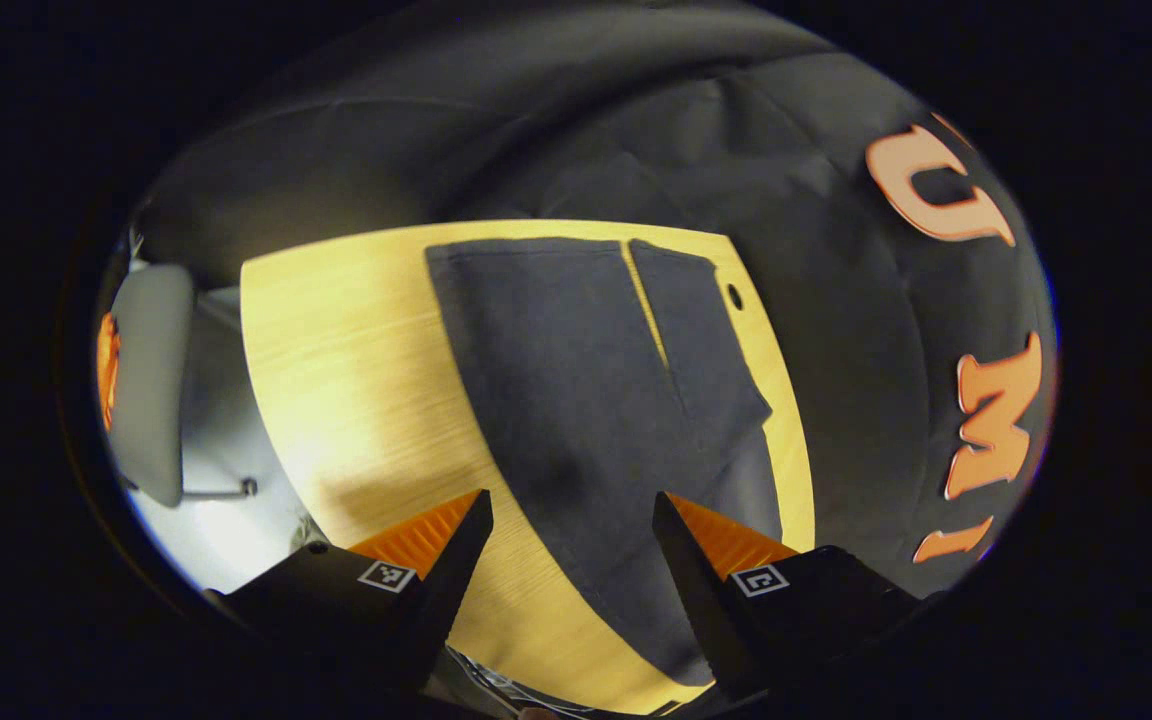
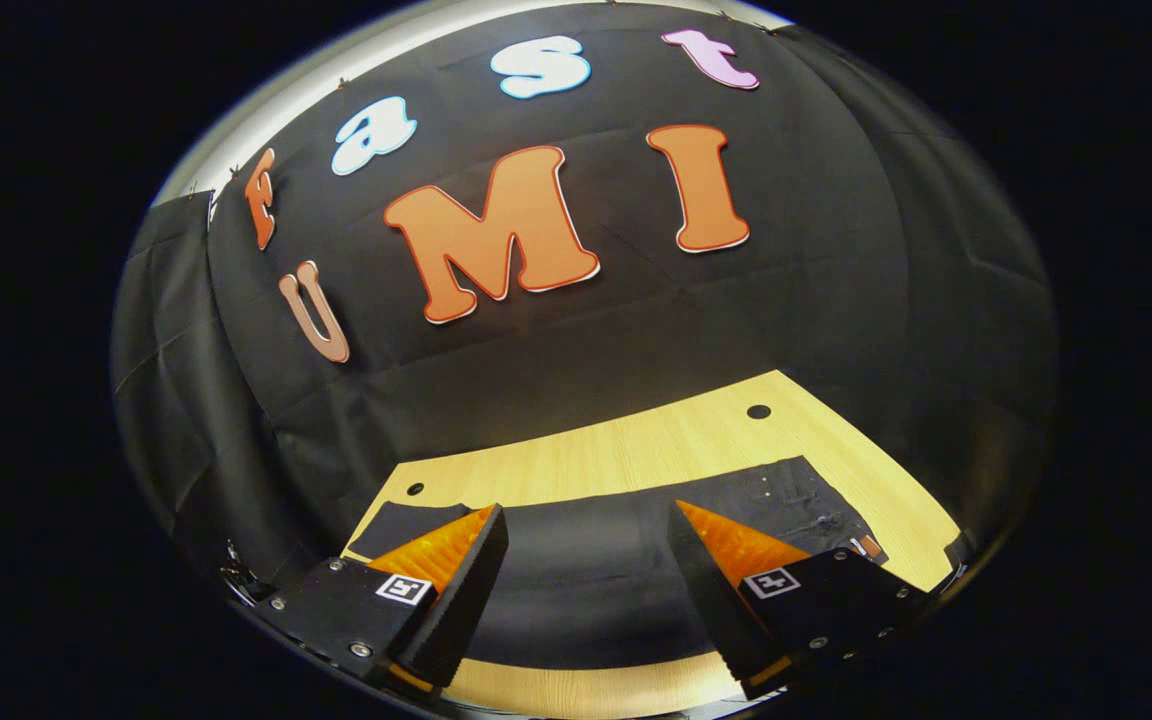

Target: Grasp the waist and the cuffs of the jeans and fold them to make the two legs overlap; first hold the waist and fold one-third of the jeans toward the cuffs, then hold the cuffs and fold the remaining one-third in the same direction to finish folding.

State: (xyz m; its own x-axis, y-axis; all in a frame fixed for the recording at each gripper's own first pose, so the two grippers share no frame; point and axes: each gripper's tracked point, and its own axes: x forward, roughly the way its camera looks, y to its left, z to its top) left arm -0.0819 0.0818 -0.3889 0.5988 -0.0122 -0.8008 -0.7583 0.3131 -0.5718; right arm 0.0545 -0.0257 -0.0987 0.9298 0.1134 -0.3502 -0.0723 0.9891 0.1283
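A light wooden table (image 1: 366,400) stands against the booth's black cloth wall. In the left gripper view, the left gripper (image 1: 571,525) hangs above the table with jaws apart, holding nothing. Beyond it the dark jeans (image 1: 586,400) lie flat, legs side by side. In the right gripper view, the right gripper (image 2: 586,545) hovers over the jeans, jaws apart and empty.

Legible text, brands or numbers on objects: none found. Each finger of the left gripper (image 1: 568,510) and of the right gripper (image 2: 586,525) carries a small square black-and-white coded marker, a pattern and not readable writing. A small patch near the waist of the jeans (image 2: 596,570), at the right, is too small to make out
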